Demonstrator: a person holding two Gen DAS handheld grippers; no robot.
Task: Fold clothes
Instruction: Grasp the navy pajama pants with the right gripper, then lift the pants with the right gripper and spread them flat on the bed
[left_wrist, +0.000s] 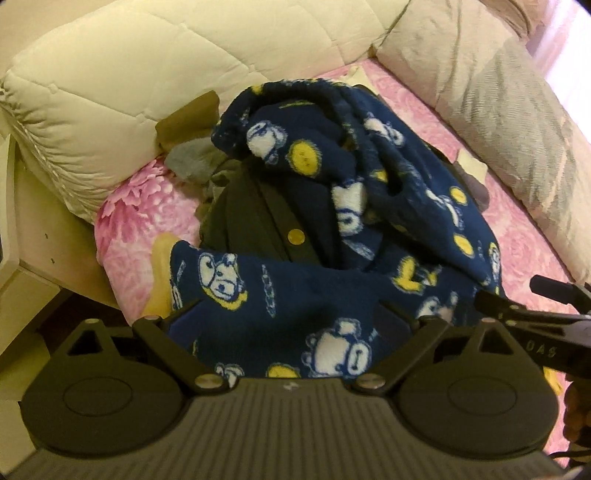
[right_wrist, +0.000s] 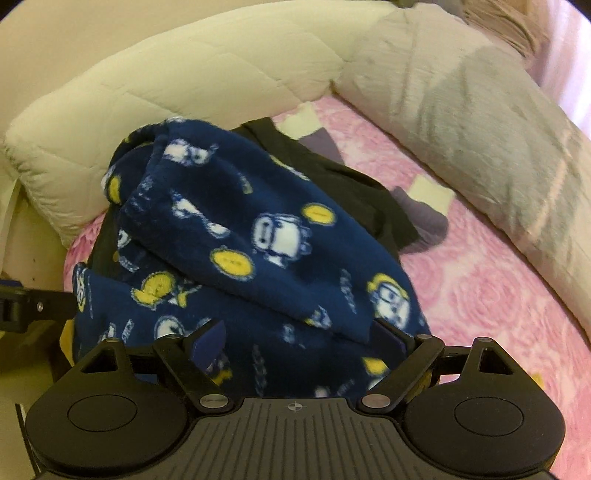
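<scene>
- My left gripper (left_wrist: 288, 314) and right gripper (right_wrist: 299, 332) both stand spread wide, the navy fleece garment (left_wrist: 369, 206) bunched between their fingers; whether either pinches it, I cannot tell.
- It lies heaped over a dark buttoned garment (left_wrist: 255, 218) on the pink bedsheet (right_wrist: 480, 295), probably lifted to find an edge.

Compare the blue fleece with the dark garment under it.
The fleece is navy with white cartoon figures and yellow discs; the dark garment is plain, with a gold button. The fleece is fuzzy, the dark garment smooth. The fleece lies bunched on top, the dark garment mostly covered. Both are unfolded on the pink bedsheet.
</scene>
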